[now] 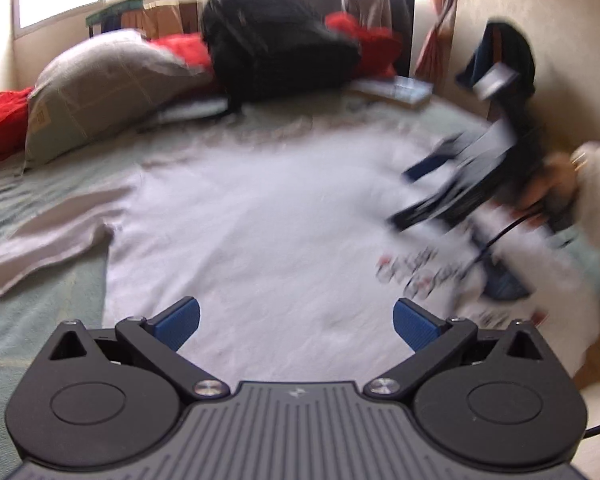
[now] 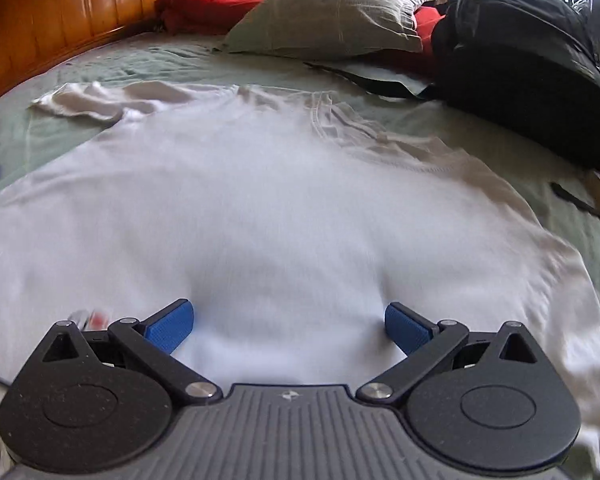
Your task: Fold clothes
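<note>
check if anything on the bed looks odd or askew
The white cotton t-shirt lies mostly flat, but its far sleeve is bunched up and the collar is rumpled. A bulky black backpack sits beside its shoulder.

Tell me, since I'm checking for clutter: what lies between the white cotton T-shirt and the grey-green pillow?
In the right wrist view, only bare green bedsheet separates the white cotton T-shirt from the grey-green pillow.

The other black gripper with blue fingers (image 1: 436,196) is smeared by motion blur in the left wrist view, so its finger spacing cannot be read. The printed lettering on the white cotton T-shirt (image 1: 420,272) is illegible. The shirt's lower hem lies behind both gripper bodies.
</note>
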`<state>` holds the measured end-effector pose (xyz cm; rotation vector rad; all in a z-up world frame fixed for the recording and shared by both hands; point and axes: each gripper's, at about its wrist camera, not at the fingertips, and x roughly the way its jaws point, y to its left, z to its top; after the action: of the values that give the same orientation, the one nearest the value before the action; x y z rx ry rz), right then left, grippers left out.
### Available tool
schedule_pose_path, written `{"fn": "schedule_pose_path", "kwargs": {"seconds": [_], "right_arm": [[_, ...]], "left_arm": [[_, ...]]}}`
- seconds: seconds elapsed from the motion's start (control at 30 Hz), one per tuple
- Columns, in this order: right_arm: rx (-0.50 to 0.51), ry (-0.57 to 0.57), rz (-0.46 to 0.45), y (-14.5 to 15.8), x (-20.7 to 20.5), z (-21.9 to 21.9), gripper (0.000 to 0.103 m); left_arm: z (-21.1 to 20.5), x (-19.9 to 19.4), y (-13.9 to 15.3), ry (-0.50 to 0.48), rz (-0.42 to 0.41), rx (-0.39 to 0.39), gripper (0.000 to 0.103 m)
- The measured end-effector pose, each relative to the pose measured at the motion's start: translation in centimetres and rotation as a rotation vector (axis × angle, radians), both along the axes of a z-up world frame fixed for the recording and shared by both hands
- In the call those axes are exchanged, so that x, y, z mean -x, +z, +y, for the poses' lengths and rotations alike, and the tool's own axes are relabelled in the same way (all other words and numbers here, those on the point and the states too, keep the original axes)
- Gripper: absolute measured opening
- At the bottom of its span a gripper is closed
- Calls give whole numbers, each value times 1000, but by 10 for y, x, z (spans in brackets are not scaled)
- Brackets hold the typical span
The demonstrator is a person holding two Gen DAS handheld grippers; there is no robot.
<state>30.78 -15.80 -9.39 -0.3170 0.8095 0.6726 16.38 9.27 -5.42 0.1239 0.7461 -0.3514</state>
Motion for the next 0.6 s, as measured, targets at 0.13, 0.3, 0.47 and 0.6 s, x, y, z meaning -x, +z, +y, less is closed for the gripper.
{"fn": "schedule_pose_path", "kwargs": {"seconds": [0.13, 0.3, 0.47, 0.6], "right_arm": [[10, -16, 25, 4, 28, -31, 103], [52, -79, 30, 12, 60, -56, 103], [-136, -134, 40, 29, 85, -42, 103], [-68, -119, 4, 15, 114, -9, 103]], "left_arm": [[-5, -5, -28, 23, 61, -55, 102], [-8, 11, -23, 26, 30, -84, 102], [-21, 28, -20, 0, -6, -157, 102], [-20, 46, -26, 10, -10, -147, 102]]}}
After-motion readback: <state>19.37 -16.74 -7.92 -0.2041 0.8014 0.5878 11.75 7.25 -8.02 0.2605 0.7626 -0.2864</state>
